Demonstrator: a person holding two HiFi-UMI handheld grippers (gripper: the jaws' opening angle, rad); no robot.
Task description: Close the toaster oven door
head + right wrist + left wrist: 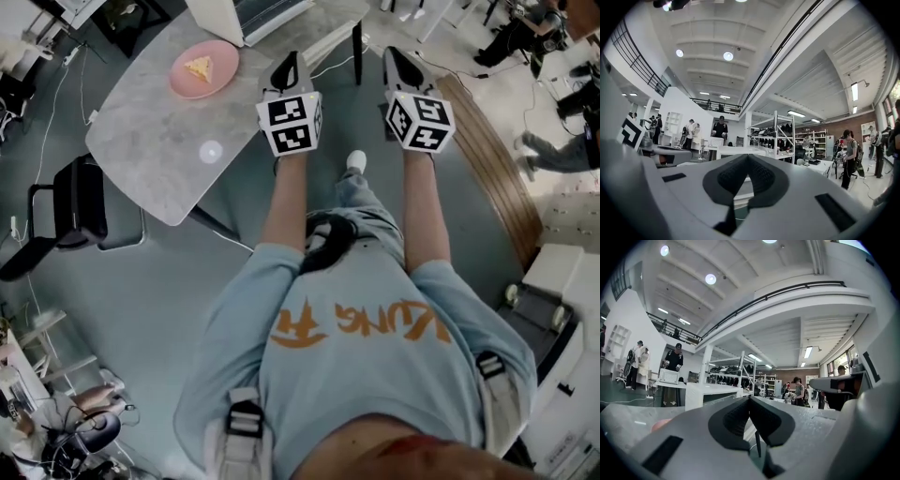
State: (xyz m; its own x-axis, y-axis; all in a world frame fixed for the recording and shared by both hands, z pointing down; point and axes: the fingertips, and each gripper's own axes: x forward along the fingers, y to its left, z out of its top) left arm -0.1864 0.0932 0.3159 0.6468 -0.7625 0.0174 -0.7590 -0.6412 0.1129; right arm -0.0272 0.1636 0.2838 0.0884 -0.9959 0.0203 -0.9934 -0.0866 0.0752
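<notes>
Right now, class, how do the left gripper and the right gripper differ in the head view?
The left gripper hangs by the grey table's edge; the right gripper hangs over floor. The left gripper's marker cube pattern differs from the right gripper's. Both are shut, empty, pointing forward.

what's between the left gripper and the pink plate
Nothing: in the head view only bare table separates the left gripper from the plate.

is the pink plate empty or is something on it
Not empty: in the head view the pink plate holds one yellow wedge of food near its middle.
</notes>
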